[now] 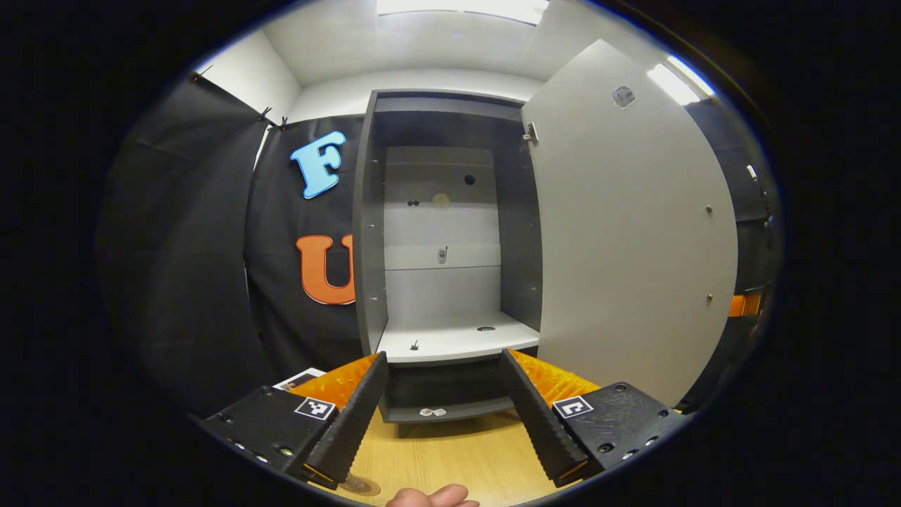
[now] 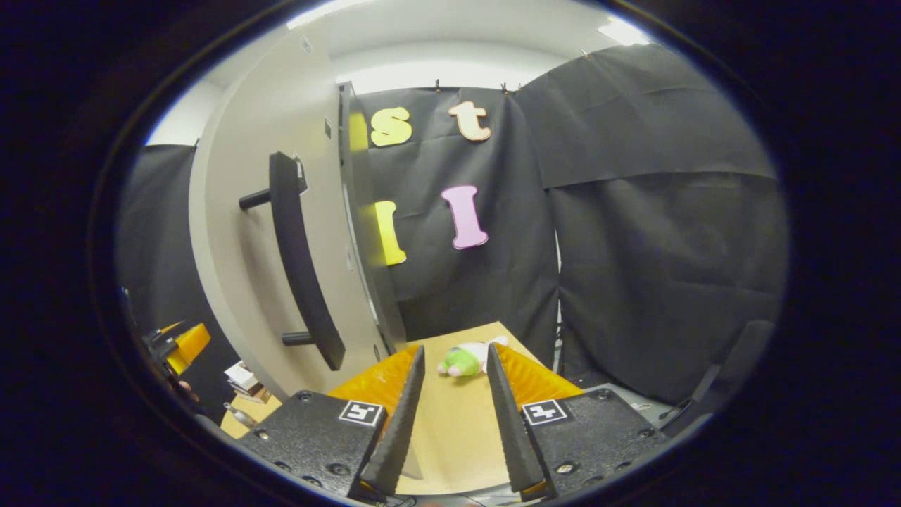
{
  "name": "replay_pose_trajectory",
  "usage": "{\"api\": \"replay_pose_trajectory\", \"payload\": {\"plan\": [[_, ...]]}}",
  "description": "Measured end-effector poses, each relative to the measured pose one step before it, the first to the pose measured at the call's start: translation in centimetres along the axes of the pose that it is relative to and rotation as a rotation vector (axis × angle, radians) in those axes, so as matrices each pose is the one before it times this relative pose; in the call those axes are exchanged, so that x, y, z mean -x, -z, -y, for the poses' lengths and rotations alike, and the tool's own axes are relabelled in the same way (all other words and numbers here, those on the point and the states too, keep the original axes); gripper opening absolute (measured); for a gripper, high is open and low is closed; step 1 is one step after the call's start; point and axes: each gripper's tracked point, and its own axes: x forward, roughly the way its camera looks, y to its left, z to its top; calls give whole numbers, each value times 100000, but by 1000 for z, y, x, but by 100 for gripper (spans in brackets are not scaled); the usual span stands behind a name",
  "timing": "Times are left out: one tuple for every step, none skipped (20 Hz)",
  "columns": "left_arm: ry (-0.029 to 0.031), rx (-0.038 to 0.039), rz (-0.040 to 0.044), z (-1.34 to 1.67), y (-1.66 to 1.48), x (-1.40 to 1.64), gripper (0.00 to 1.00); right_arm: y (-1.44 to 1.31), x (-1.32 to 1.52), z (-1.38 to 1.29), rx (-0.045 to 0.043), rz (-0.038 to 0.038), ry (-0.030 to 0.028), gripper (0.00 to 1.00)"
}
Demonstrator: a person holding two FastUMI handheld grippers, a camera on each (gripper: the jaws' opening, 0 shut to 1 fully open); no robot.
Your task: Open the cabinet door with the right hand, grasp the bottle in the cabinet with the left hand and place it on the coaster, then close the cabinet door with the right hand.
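Black cloth lines the booth behind a grey cabinet [image 1: 440, 232] that stands on a pale wooden table [image 1: 457, 458]. Its door [image 1: 626, 239] is swung wide to the right, and the white shelf [image 1: 457, 338] inside carries only small fittings; no bottle can be made out on it. In the left gripper view, the left gripper [image 1: 442, 422] faces the cabinet mouth with its fingers spread and nothing between them. In the right gripper view, the right gripper [image 2: 454, 415] sits just beside the door's outer face, near the long dark handle [image 2: 303, 260], its fingers likewise apart and empty; a small green and white toy [image 2: 464, 360] lies on the table beyond them.

The bottle's whereabouts cannot be told, and the task stage is a judgement: an open door and two empty grippers suit either a reach for the bottle or the closing step. If closing, bring your right gripper across to the handle, set both fingers squarely around the bar near its middle, and swing the door along its hinge arc without twisting. Draw your left gripper clear of the opening first.

A round brown edge [image 1: 360, 484] at the table's near rim, partly cut off, may be the coaster. A fingertip [image 1: 433, 497] intrudes at the bottom. Below the shelf, the cabinet's lower recess is dark.
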Motion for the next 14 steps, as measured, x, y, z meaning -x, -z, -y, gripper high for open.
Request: {"api": "replay_pose_trajectory", "payload": {"plan": [[-139, 294, -598, -101, 195, 165, 96, -209, 52, -905, 698, 506, -2237, 59], [-47, 83, -5, -129, 93, 303, 96, -457, 117, -925, 1580, 1426, -2127, 59], [9, -302, 418, -81, -126, 202, 97, -284, -59, 39, 3685, 1719, 2379, 59], [-2, -750, 315, -57, -134, 172, 96, -375, 365, 13, 2159, 1237, 427, 60], [-108, -958, 382, -85, 60, 171, 96, -36, 8, -163, -393, 69, -330, 58], [342, -638, 213, 34, 41, 189, 96, 160, 88, -183, -2591, -776, -101, 58], [598, -413, 318, 89, 29, 132, 96, -39, 215, -218, -2195, -746, 534, 57], [349, -478, 394, -2, -47, 214, 96, 12, 153, -380, -939, -1015, 499, 58], [79, -617, -44, -68, 53, 109, 96, 35, 215, -448, -904, 28, -45, 54], [56, -280, -167, -121, 222, 145, 96, 54, 65, -778, -859, -434, -1109, 55], [63, -36, -339, -109, 198, 132, 96, 226, 69, -1073, -701, -494, -2242, 57], [-213, -13, 181, -217, 32, 296, 96, 376, 177, -1295, -100, -773, -2495, 60], [127, 40, 51, -172, 128, 87, 96, 205, 78, -1322, 686, -566, -2637, 57], [-150, -127, -507, -256, 298, 184, 96, 297, 24, -1411, 1122, -570, -3060, 57]]}}
